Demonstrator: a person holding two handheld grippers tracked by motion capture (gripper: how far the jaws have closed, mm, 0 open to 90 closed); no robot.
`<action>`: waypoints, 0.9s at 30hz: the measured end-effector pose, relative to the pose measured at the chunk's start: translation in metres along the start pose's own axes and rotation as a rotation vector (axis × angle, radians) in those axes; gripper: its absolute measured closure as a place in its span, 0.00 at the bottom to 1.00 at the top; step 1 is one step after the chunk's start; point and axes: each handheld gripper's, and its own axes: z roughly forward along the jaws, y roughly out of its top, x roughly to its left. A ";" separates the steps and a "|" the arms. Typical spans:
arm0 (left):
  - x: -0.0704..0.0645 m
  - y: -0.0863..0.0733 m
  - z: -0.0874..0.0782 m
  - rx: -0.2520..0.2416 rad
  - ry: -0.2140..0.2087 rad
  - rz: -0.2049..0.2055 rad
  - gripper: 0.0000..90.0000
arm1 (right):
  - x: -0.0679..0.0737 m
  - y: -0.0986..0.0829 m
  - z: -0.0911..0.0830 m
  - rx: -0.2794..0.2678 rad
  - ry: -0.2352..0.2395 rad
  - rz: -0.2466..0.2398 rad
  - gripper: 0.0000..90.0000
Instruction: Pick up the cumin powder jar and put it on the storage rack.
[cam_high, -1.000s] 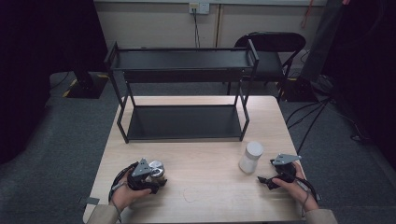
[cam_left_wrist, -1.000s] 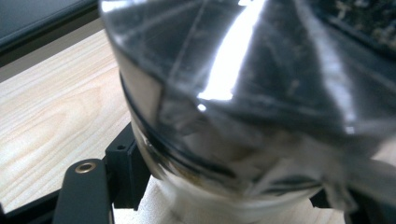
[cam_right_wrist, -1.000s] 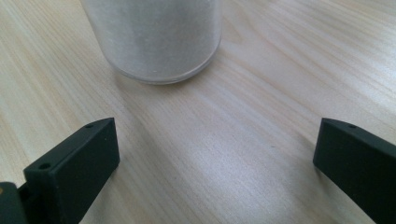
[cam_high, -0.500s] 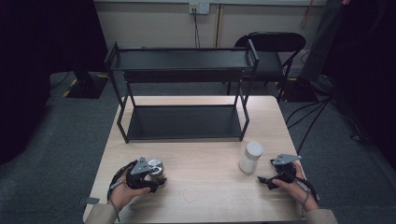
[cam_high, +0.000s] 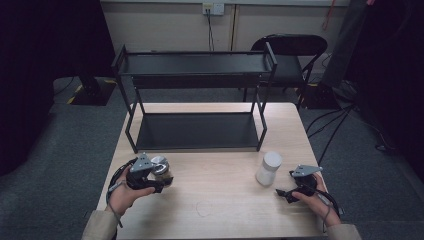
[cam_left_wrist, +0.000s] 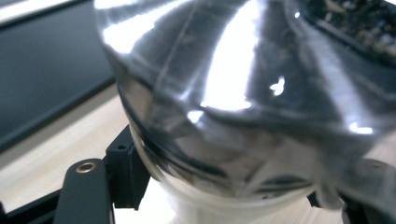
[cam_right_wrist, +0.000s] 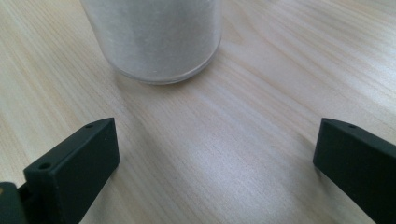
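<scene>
**Two jars, two grippers, one shelf ahead**

Dim room, grey carpet, dark curtains at both sides. Black chair (cam_high: 292, 55) stands behind the wooden table (cam_high: 220, 200), well beyond my reach. On the table's far half sits a black two-tier shelf rack (cam_high: 195, 95), both tiers bare, ahead of both my grippers.

My left gripper (cam_high: 161, 183) is low over the near left part of the table, its grey plate on top, cable looping back past my hand. Its jaws are clamped on a clear jar (cam_high: 161, 169) with a shiny top; in the left gripper view the jar (cam_left_wrist: 233, 102) sits right up against the camera, glass bright with glare, a pale base between the two black jaws. The rack's lower tier lies just beyond it.

My right gripper (cam_high: 281, 192) rests at the near right part of the table, jaws spread wide and holding nothing. A white jar (cam_high: 268, 169) with a white lid stands upright on the wood just ahead of it, apart from both jaws. In the right gripper view the jar's frosted base (cam_right_wrist: 156, 37) sits ahead and slightly left of the gap between the jaws, bare wood between.
</scene>
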 end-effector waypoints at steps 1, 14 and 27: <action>0.000 0.003 -0.002 0.000 0.001 0.001 0.34 | 0.000 0.000 0.000 0.000 0.000 0.000 0.00; 0.012 0.060 -0.018 -0.002 -0.030 0.012 0.34 | 0.000 0.000 0.000 0.000 0.000 0.000 0.00; 0.022 0.121 -0.044 -0.020 -0.004 0.015 0.34 | 0.000 0.000 0.000 0.000 0.000 0.000 0.00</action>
